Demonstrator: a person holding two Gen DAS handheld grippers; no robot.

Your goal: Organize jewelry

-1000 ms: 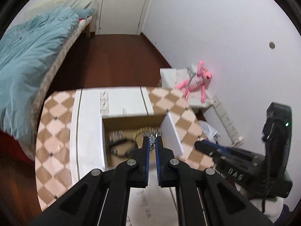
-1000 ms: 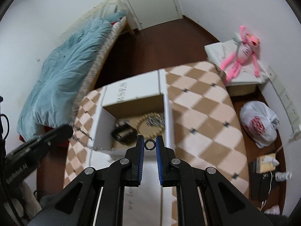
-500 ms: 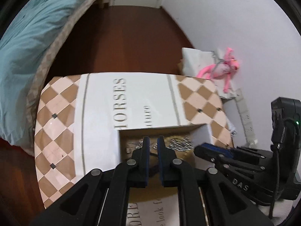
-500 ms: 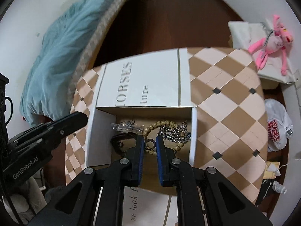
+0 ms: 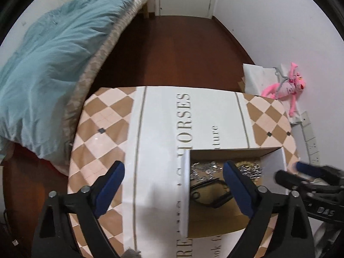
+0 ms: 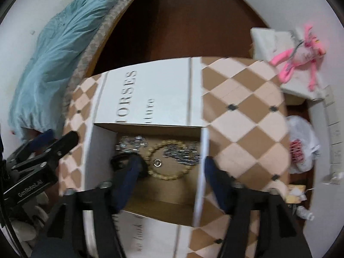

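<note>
An open cardboard box (image 5: 273, 161) (image 6: 101, 146) with white flaps sits on a checkered table. Inside lie silver chains (image 5: 204, 167) (image 6: 180, 150), a wooden bead bracelet (image 6: 167, 175), a black band (image 5: 212, 195) (image 6: 120, 159) and a small metal ring (image 6: 157, 163) within the bracelet's loop. My left gripper (image 5: 173, 173) is open and empty above the box's left flap. My right gripper (image 6: 172, 167) is open and empty, low over the box; it also shows at the right edge of the left wrist view (image 5: 301, 172).
The white flap printed "HORSES" (image 5: 185, 118) lies flat behind the box. A bed with a blue duvet (image 5: 49, 60) stands left. A pink plush toy (image 5: 286, 86) lies on a white box by the right wall. A plastic bag (image 6: 301, 146) is on the floor.
Both grippers went from shut to open. The right one let go of the small ring, which now lies in the box. The left one let go of its chain and shifted left.
</note>
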